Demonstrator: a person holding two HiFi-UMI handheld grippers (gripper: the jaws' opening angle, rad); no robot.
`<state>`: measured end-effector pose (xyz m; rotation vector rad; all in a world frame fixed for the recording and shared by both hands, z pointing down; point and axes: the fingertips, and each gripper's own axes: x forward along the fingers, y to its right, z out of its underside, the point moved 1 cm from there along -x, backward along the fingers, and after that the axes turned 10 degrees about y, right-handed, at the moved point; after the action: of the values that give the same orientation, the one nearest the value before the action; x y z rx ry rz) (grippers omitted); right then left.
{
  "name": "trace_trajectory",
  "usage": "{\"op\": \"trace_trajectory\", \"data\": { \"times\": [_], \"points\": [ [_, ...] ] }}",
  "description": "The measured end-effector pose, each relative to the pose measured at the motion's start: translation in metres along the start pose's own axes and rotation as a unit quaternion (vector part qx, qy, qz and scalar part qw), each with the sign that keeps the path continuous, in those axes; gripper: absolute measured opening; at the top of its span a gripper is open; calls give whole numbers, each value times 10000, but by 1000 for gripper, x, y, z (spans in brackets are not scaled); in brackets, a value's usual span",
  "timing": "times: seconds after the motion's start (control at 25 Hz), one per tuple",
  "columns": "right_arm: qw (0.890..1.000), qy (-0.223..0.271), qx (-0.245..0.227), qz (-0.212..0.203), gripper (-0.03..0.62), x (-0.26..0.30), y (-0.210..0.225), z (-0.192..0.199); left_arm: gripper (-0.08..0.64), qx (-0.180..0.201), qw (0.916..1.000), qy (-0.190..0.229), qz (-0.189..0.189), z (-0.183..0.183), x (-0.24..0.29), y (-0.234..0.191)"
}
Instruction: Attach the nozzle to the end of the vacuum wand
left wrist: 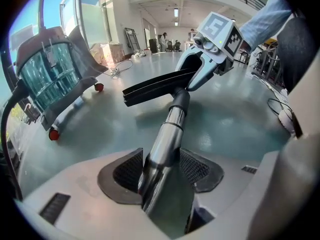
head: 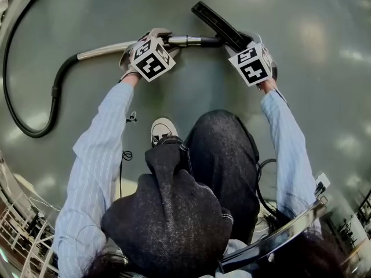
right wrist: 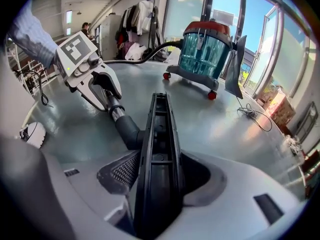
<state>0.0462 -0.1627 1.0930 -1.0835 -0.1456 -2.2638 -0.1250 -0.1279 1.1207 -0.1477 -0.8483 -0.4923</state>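
Observation:
The shiny metal wand (head: 185, 40) lies across the floor, its dark end pushed into the neck of the flat black nozzle (head: 217, 23). My left gripper (left wrist: 161, 171) straddles the wand (left wrist: 167, 134) near that end. The tube runs between the ribbed pads (left wrist: 122, 171), and a strip of floor shows beside it on the right side. My right gripper (right wrist: 157, 176) is shut on the nozzle (right wrist: 159, 149), which fills the space between its jaws and points away along them. The nozzle's neck (right wrist: 127, 129) meets the wand just in front of the left gripper (right wrist: 107, 91).
A black hose (head: 35, 129) loops from the wand's far end across the grey floor to the canister vacuum (right wrist: 202, 51). The person's shoe (head: 163, 130) and knee are just behind the wand. A cable (right wrist: 252, 116) lies on the floor to the right.

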Motion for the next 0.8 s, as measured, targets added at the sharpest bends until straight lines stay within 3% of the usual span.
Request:
{"op": "trace_trajectory", "data": {
  "times": [0.24,0.48,0.56,0.72,0.8],
  "points": [
    [9990,228,374,72,232,-30,6,1,209,-197,9990,161,-373,-3,-26,1],
    [9939,638,893,138,232,-64,8,-6,209,-532,9946,705,-548,-11,-69,14],
    [9880,977,1178,216,232,-76,11,-14,208,-826,9876,1076,-792,-20,-84,11],
    [9728,1562,1701,156,232,-96,9,-35,207,-1741,9613,1847,-1069,-44,-111,6],
    [9695,1703,1761,78,232,-104,5,-45,207,-1844,9545,2030,-1171,-59,-123,4]
  ]
}}
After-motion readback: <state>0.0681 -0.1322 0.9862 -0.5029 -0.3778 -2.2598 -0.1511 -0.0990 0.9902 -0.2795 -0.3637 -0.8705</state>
